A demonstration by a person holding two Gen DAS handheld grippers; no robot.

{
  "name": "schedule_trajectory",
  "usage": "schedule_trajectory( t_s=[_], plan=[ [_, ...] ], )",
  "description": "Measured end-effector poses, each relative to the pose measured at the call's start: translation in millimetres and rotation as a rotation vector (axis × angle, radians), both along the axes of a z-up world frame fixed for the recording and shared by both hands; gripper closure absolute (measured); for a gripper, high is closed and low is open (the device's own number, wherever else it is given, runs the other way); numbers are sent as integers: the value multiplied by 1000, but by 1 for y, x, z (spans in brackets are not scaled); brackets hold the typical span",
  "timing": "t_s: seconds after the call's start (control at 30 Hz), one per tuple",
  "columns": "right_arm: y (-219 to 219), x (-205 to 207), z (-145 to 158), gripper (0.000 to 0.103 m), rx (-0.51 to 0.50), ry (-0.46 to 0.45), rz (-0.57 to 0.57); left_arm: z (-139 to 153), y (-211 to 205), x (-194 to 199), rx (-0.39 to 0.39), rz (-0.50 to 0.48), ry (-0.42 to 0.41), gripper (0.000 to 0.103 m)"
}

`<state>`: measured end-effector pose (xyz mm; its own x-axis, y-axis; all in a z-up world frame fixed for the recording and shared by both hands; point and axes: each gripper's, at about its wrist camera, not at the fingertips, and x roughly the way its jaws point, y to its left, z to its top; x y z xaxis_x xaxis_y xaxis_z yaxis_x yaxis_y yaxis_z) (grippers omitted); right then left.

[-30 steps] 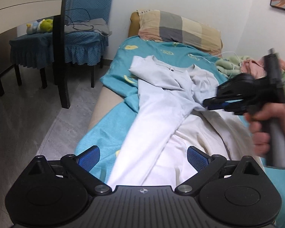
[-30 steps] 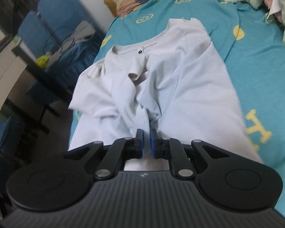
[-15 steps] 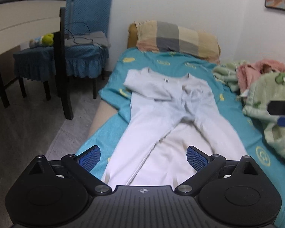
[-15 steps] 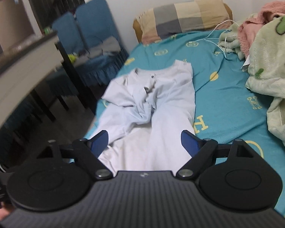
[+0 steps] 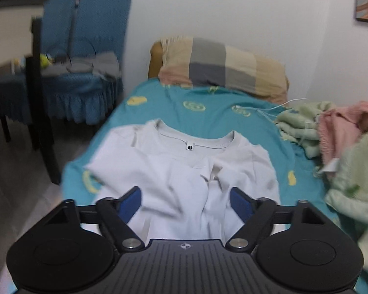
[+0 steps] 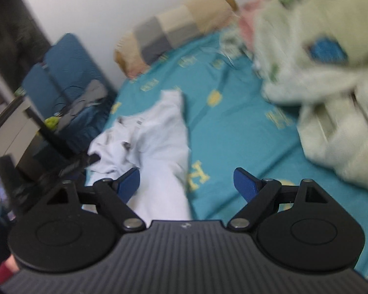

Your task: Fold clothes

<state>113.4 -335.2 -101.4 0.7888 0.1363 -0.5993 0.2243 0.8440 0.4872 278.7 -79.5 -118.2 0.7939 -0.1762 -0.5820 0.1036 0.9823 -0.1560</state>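
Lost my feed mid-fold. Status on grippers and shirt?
Left gripper open, over shirt. Right gripper open, holding nothing. Shirt rumpled on the bed, sleeves folded in. Blanket heaped alongside, off the shirt.

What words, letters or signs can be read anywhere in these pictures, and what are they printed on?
"H": yellow letter printed on the teal bedsheet, clearest just beyond the right gripper.
Round yellow emblems on the same sheet, left view: any lettering inside is too blurred to read.
Small crosshair mark on the left gripper body: a symbol, no text.
White shirt: a dark dot at the collar, no readable label.
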Motion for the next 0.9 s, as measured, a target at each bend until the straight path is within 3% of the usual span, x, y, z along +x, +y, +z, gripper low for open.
schedule_trajectory(
  t_s=[0.13,0.2,0.27,0.33,0.37,0.43,0.5,0.77,0.9],
  plan=[
    [-6,8,-16,18,73,35,-5,-22,-2,53,-71,64,29,35],
    [-5,13,-19,18,69,29,0,-34,2,71,-104,102,64,44],
    [-5,17,-22,18,78,39,4,-46,7,84,-142,111,113,61],
    [-6,20,-26,18,102,50,5,-53,10,88,-164,103,133,67],
    [-7,21,-27,18,109,54,4,-54,12,88,-175,95,128,81],
    [-9,20,-27,18,116,50,-2,-50,20,85,-212,112,114,95],
    [-10,18,-26,18,121,47,-9,-45,28,81,-250,130,99,97],
    [-9,10,-18,18,117,22,-15,29,6,66,-213,-10,-68,99],
    [-11,9,-19,18,117,24,-18,51,-44,66,-125,-158,-117,99]
  ],
)
